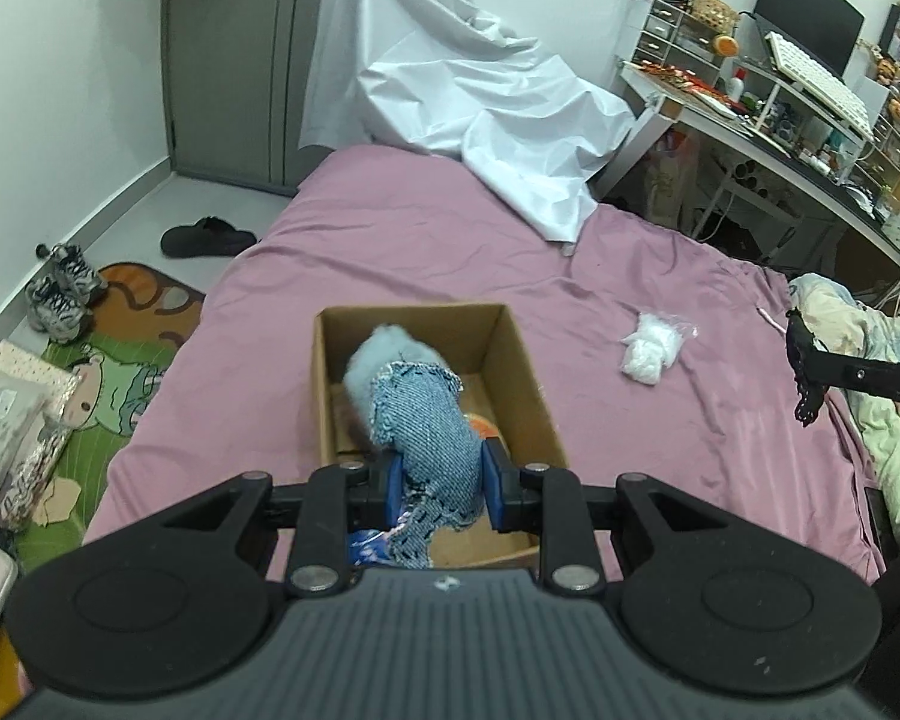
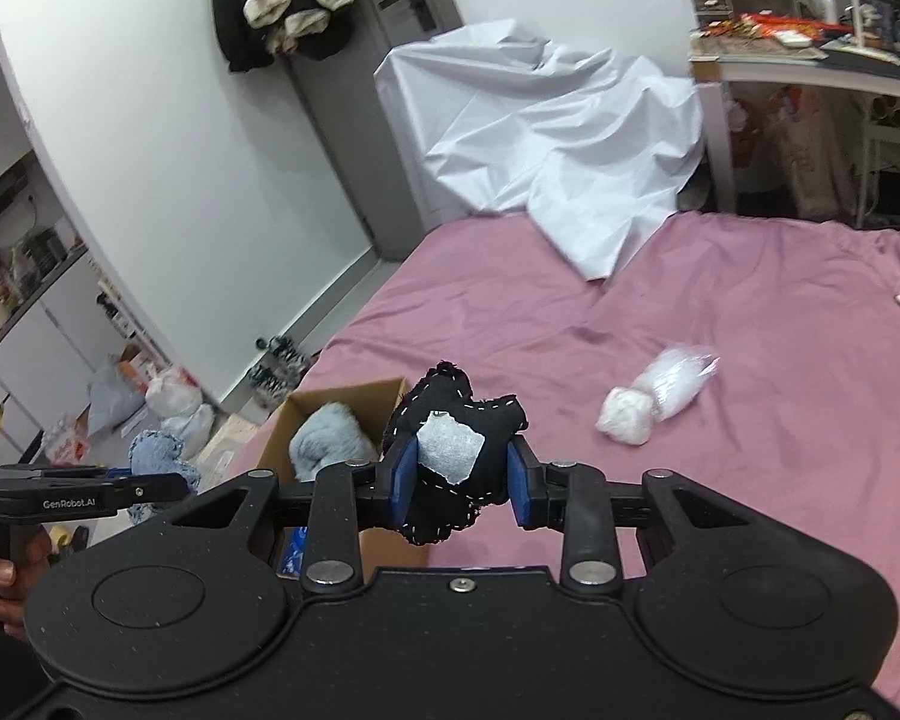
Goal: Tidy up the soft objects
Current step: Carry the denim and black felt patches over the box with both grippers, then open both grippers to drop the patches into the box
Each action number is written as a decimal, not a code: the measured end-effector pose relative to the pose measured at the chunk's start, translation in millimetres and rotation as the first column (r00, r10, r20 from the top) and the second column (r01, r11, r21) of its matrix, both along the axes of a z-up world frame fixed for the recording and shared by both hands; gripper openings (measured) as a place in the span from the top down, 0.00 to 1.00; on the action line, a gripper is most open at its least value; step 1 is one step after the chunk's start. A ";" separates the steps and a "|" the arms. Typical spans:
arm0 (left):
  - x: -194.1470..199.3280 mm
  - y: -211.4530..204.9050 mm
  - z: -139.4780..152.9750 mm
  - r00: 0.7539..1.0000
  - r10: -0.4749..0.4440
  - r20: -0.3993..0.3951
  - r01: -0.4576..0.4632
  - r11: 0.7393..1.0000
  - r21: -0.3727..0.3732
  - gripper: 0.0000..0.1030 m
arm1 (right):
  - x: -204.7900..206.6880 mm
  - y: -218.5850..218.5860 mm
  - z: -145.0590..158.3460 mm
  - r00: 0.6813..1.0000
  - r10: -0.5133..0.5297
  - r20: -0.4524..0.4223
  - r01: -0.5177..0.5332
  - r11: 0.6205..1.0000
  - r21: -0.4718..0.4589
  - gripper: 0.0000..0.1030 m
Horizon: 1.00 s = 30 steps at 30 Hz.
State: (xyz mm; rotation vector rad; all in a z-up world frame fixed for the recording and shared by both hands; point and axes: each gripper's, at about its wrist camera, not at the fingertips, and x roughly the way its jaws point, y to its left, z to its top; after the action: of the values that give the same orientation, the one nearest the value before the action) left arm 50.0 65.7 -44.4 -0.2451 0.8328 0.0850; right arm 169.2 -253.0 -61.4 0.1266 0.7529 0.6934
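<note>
My left gripper (image 1: 439,483) is shut on a frayed blue denim pouch (image 1: 432,426) and holds it over the open cardboard box (image 1: 528,372) on the pink bed. A fluffy light-blue soft toy (image 1: 384,360) lies inside the box. My right gripper (image 2: 463,474) is shut on a black stitched felt toy (image 2: 456,456) with a grey patch, held above the bed just right of the box (image 2: 354,399). The left gripper with the denim pouch (image 2: 159,459) shows at the left of the right wrist view. A clear bag of white stuffing (image 1: 651,345) lies on the bed right of the box; it also shows in the right wrist view (image 2: 654,393).
The pink bed (image 1: 450,228) fills the middle. A white sheet (image 1: 480,90) is draped at its far end. A cluttered desk (image 1: 780,120) stands at the right. A crumpled quilt (image 1: 858,360) lies at the bed's right. Shoes (image 1: 60,291), a slipper (image 1: 207,237) and a rug (image 1: 120,372) are on the floor at left.
</note>
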 end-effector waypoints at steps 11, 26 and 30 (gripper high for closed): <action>5.7 26.1 -37.7 1.000 0.028 -0.002 -0.028 0.993 -0.114 0.75 | -0.1 38.2 -14.9 0.998 0.065 -0.023 -0.067 0.996 -0.055 0.70; 15.7 50.4 -72.8 0.999 0.043 0.033 -0.035 0.975 -0.219 0.40 | 2.1 99.2 -31.5 0.978 0.204 -0.045 -0.207 0.975 -0.084 0.69; 6.6 65.7 -71.4 0.995 0.098 0.031 -0.090 0.976 -0.196 0.29 | -1.3 117.8 -35.7 0.969 0.242 -0.051 -0.246 0.965 -0.093 0.69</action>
State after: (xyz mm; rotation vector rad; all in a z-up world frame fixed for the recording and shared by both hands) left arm 56.6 131.5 -115.8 -0.4694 0.7897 0.0869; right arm 167.9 -135.2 -97.2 -0.0439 0.8476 0.8882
